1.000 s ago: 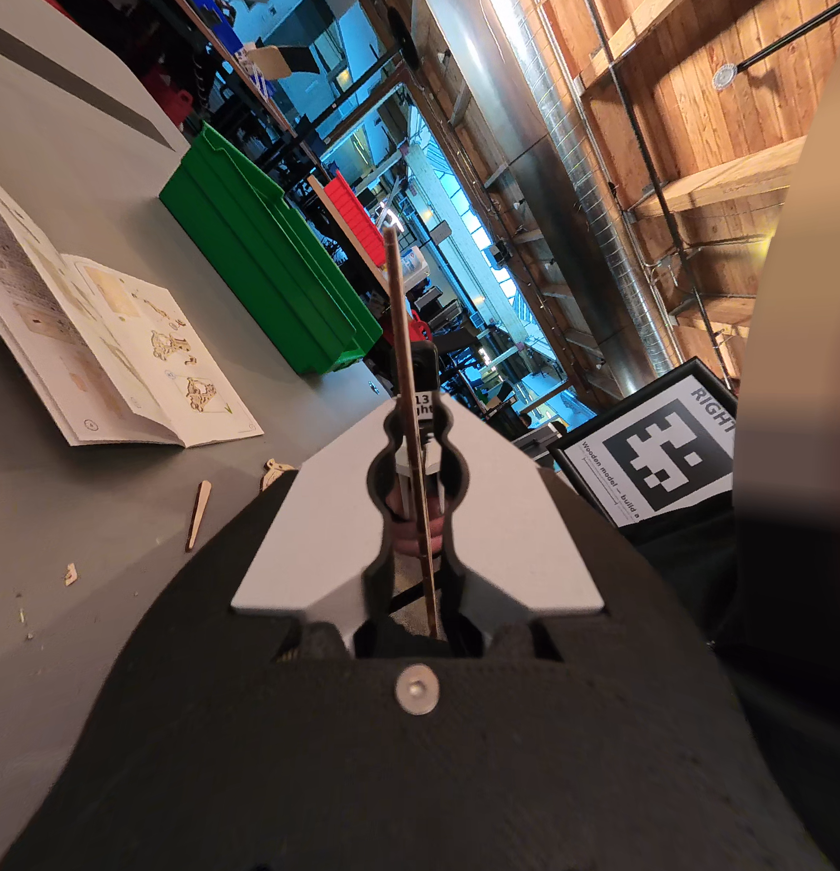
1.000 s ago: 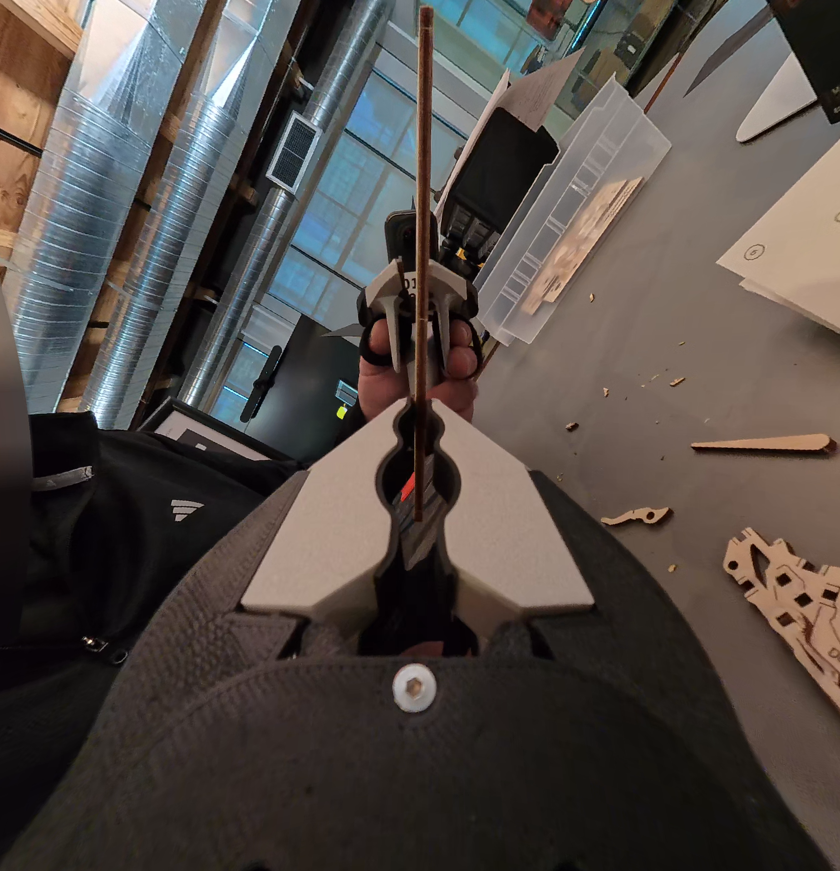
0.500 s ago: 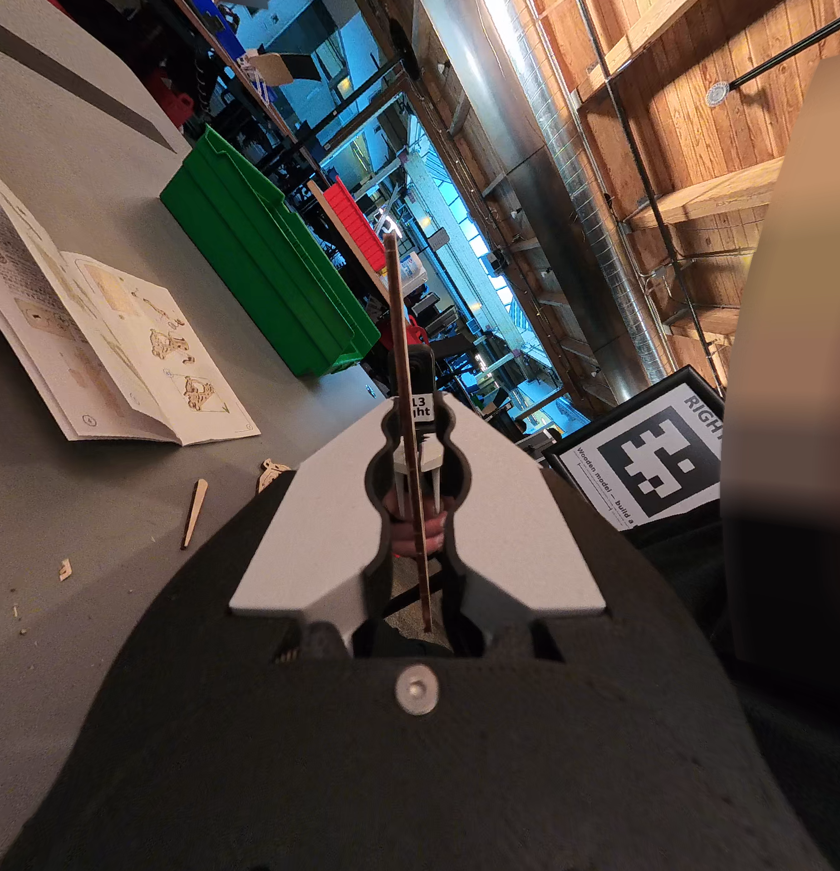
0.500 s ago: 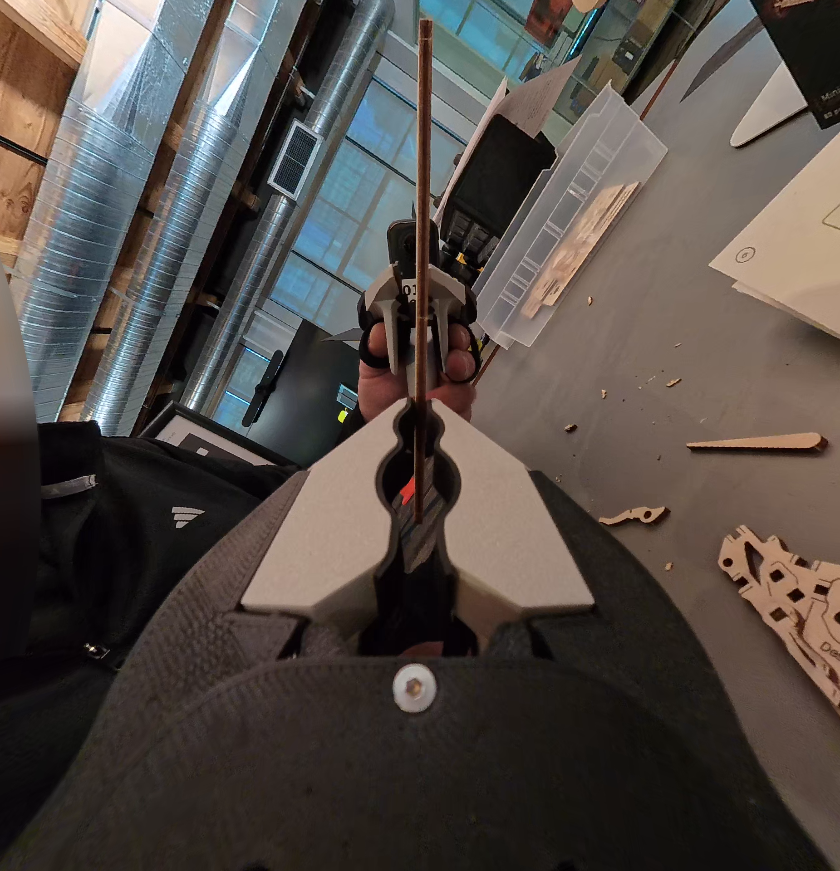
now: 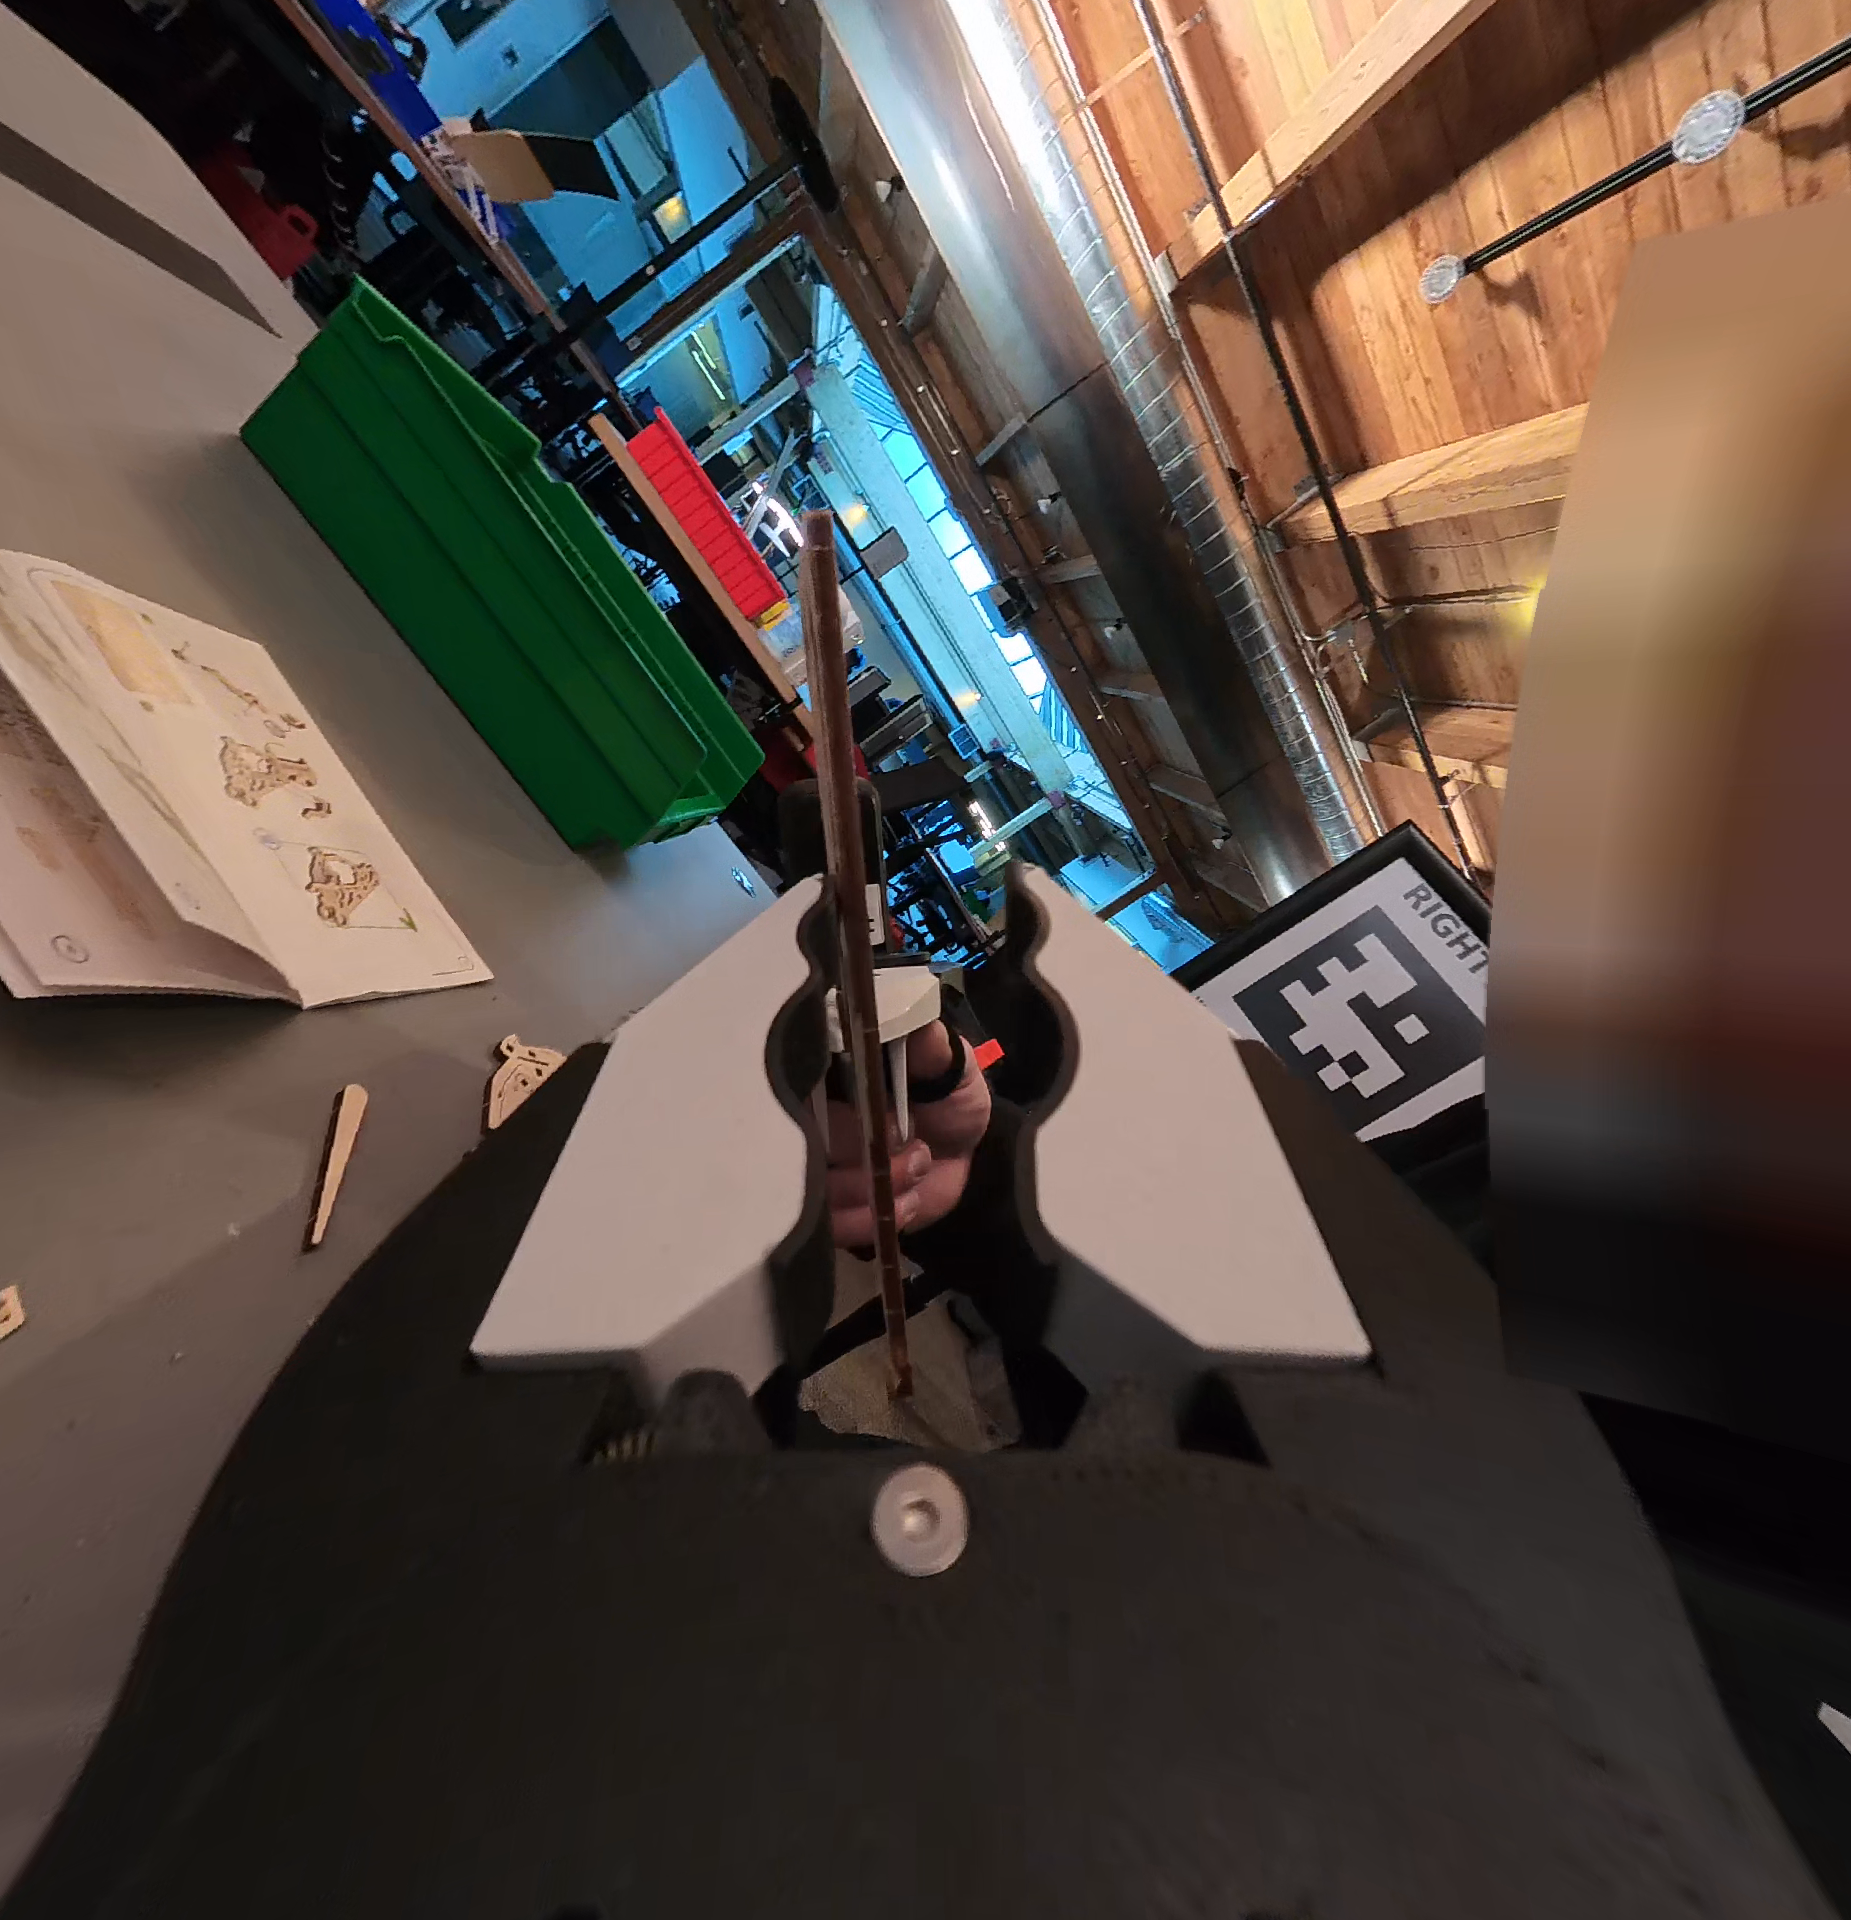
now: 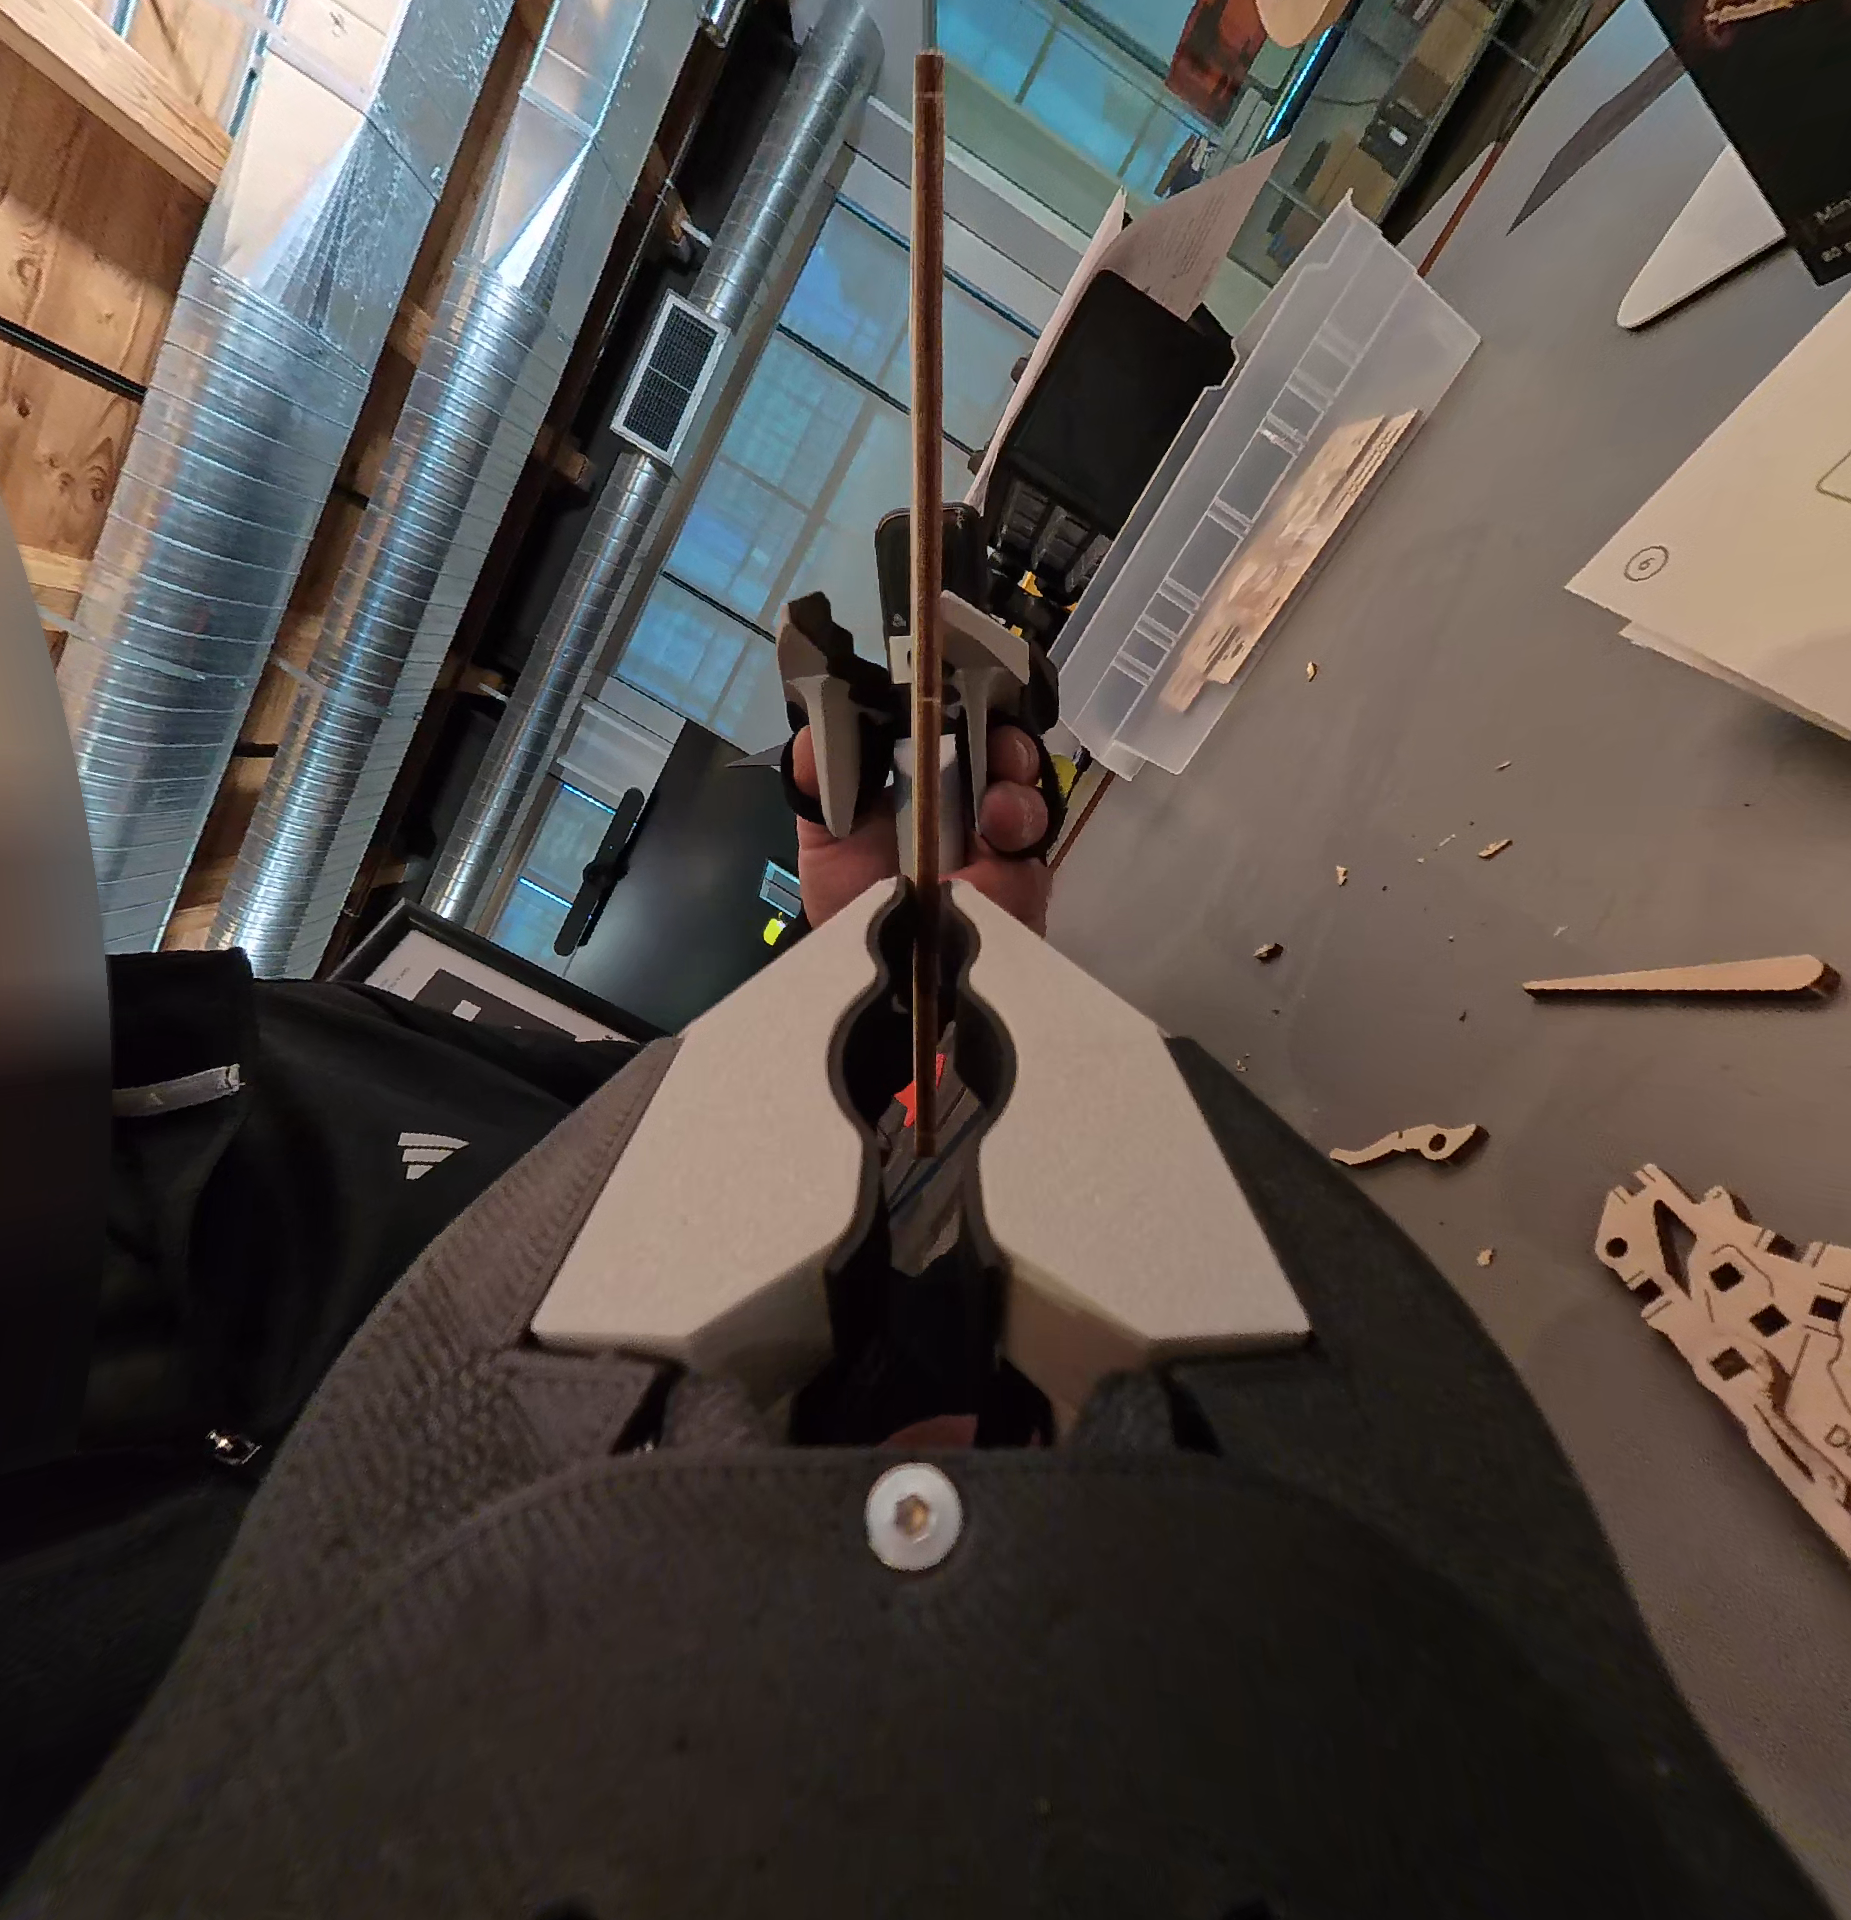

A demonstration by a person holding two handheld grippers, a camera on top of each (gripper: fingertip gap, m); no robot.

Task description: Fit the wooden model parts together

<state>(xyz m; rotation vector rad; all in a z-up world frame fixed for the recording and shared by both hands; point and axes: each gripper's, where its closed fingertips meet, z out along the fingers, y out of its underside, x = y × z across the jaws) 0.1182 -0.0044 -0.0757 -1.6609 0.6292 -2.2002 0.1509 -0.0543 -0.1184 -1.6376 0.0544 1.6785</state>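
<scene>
Panel (image 6: pixel 926 520), edge-on toward twelve o'clock, is clamped by the right gripper (image 6: pixel 923 894) for fitting; the left gripper (image 5: pixel 916 904) is spread, unpressed.

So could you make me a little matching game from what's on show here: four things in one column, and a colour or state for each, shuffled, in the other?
Things:
1. left gripper
2. right gripper
3. storage bin
4. instruction booklet

States:
A. green, on the grey table
B. lying open on the table
C. jaws spread apart
D. shut on the thin wooden sheet, seen edge-on

Pairs: 1-C, 2-D, 3-A, 4-B
</scene>
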